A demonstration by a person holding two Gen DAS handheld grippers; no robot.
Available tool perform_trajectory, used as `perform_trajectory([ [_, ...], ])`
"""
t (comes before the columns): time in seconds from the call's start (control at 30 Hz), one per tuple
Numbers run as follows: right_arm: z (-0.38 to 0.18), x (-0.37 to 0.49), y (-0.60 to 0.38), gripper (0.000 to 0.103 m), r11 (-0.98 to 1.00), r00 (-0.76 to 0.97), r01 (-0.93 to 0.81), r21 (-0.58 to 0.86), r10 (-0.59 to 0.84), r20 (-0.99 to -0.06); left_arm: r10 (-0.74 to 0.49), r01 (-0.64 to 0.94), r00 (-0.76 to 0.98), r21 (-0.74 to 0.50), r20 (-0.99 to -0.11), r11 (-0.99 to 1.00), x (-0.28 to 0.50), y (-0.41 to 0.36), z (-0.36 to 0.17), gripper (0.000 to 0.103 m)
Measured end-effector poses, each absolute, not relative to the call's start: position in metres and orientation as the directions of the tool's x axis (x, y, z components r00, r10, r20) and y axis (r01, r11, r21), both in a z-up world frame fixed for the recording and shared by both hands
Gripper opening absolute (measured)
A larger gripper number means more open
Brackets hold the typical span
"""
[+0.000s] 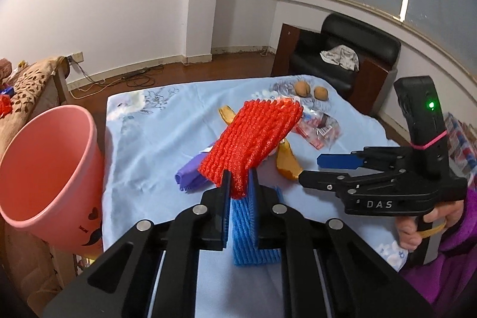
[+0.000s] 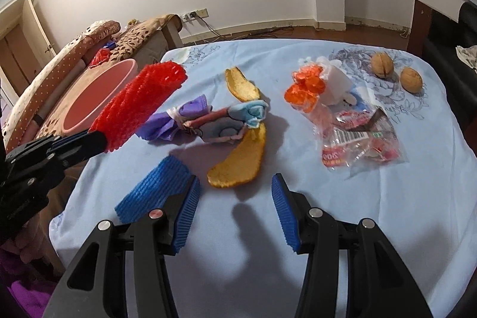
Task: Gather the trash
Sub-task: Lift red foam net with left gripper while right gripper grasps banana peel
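Note:
My left gripper (image 1: 240,179) is shut on a red foam fruit net (image 1: 253,139) and holds it above the table; it also shows in the right wrist view (image 2: 140,103). A blue foam net (image 2: 152,189) lies on the light blue tablecloth (image 2: 387,213) below it. My right gripper (image 2: 235,195) is open and empty, low over the cloth near a yellow peel (image 2: 238,163). Another peel (image 2: 241,85), a purple and grey bundle (image 2: 205,121), plastic wrappers (image 2: 360,142) and an orange plastic piece (image 2: 307,85) lie further back. The pink bin (image 1: 50,169) stands left of the table.
Two walnuts (image 2: 396,70) lie at the far right of the cloth. A black armchair (image 1: 345,55) stands behind the table. A sofa with a leopard-print blanket (image 2: 98,49) is at the left behind the bin.

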State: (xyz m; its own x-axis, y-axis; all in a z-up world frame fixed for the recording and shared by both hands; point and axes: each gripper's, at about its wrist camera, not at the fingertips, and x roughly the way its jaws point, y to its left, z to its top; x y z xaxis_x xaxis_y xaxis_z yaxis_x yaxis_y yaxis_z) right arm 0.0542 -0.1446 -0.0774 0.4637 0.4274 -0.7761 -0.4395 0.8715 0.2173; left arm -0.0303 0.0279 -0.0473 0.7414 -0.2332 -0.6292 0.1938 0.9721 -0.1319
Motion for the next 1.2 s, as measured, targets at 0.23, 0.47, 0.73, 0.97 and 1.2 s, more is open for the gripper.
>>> perform_trajectory([
  [0.23, -0.083, 0.057, -0.123, 0.051, 0.875, 0.460, -0.458, 0.153, 0.381, -0.802, -0.226, 0.164, 0.745, -0.157, -0.627, 0.974, -0.031, 0.036, -0.047, 0.011],
  [0.47, -0.093, 0.064, -0.128, 0.031, 0.894, 0.439, -0.413, 0.172, 0.361, -0.823, -0.226, 0.155, 0.757, -0.167, -0.613, 0.974, -0.035, 0.038, -0.044, 0.011],
  [0.73, -0.088, 0.061, -0.141, 0.013, 0.901, 0.458, -0.388, 0.193, 0.370, -0.808, -0.222, 0.141, 0.770, -0.179, -0.598, 0.974, -0.037, 0.046, -0.041, 0.011],
  [0.97, -0.072, 0.051, -0.153, 0.011, 0.904, 0.506, -0.380, 0.196, 0.381, -0.774, -0.213, 0.123, 0.790, -0.191, -0.574, 0.974, -0.040, 0.055, -0.036, 0.011],
  [1.2, -0.042, 0.050, -0.135, 0.011, 0.877, 0.551, -0.438, 0.199, 0.436, -0.711, -0.167, 0.076, 0.821, -0.184, -0.546, 0.980, -0.045, 0.069, -0.029, 0.011],
])
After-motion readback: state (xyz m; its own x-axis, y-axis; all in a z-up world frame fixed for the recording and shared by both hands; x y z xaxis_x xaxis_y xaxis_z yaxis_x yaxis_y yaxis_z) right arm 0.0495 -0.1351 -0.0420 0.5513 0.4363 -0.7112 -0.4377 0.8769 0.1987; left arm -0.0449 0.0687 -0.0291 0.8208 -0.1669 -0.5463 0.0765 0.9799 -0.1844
